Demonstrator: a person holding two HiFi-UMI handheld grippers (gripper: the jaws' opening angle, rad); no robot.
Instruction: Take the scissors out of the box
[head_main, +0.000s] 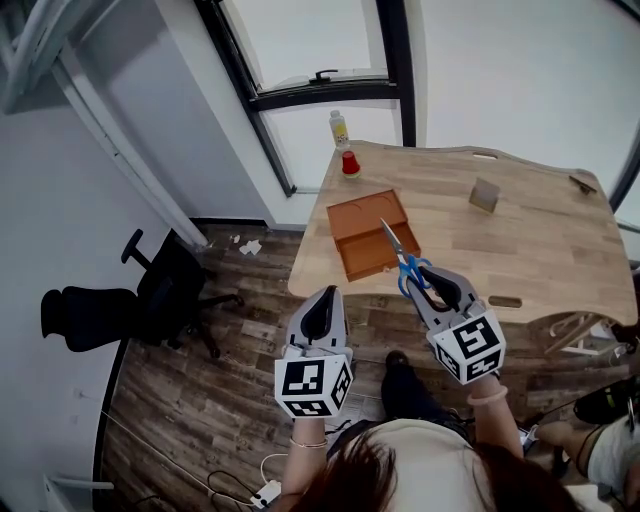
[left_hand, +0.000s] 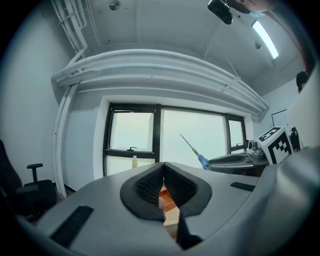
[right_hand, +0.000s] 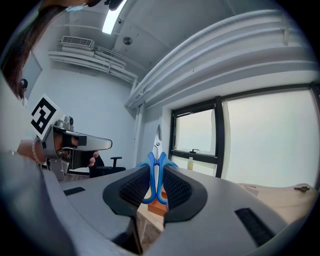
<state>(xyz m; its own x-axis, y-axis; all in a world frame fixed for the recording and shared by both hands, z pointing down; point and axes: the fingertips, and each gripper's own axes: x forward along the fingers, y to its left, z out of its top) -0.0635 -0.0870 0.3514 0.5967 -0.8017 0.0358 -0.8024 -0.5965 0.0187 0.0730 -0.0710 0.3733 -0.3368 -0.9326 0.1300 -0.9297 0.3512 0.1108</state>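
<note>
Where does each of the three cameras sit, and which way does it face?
Head view: on the person's head, facing steeply down at the table, the box, the left gripper and the right gripper; hair and forearms show.
Left gripper view: on the left gripper, facing level along its shut jaws to the window.
Right gripper view: on the right gripper, along jaws shut on the scissors; the left gripper shows at left.
Shared: all three show the scissors.

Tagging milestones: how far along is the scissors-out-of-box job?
Done: the scissors are out of the orange box, held in the air. In hand: the right gripper clamps their blue handles. The left gripper is shut and empty. Remaining: perhaps setting them down.
</note>
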